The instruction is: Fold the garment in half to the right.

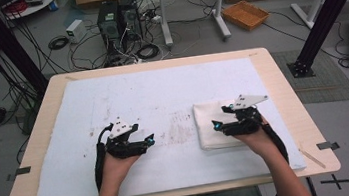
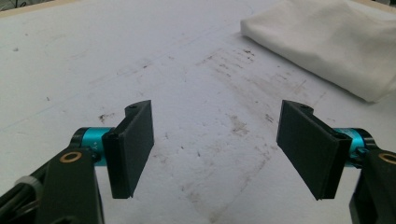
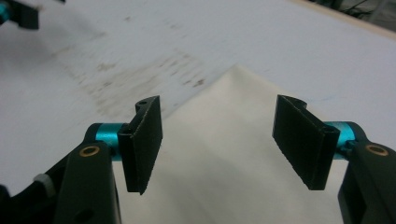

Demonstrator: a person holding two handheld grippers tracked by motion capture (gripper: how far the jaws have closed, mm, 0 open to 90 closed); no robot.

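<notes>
A folded white cloth [image 1: 212, 123] lies flat on the white mat [image 1: 152, 95], right of centre. My right gripper [image 1: 222, 124] hovers over the cloth's near half, open, with nothing between its jaws; in the right gripper view the cloth [image 3: 224, 154] spreads below the gripper [image 3: 226, 142]. My left gripper [image 1: 150, 140] rests low over the stained middle of the mat, pointing right toward the cloth, open and empty. In the left gripper view the gripper [image 2: 219, 149] frames bare mat, and the cloth [image 2: 327, 42] lies ahead at the upper right.
The mat covers most of a wooden table [image 1: 283, 94]. Brown smudges [image 1: 178, 127] mark the mat between the grippers. A thin wooden stick [image 1: 313, 157] and black tape [image 1: 328, 145] lie at the table's near right corner. Cables, computer towers and a basket sit on the floor beyond.
</notes>
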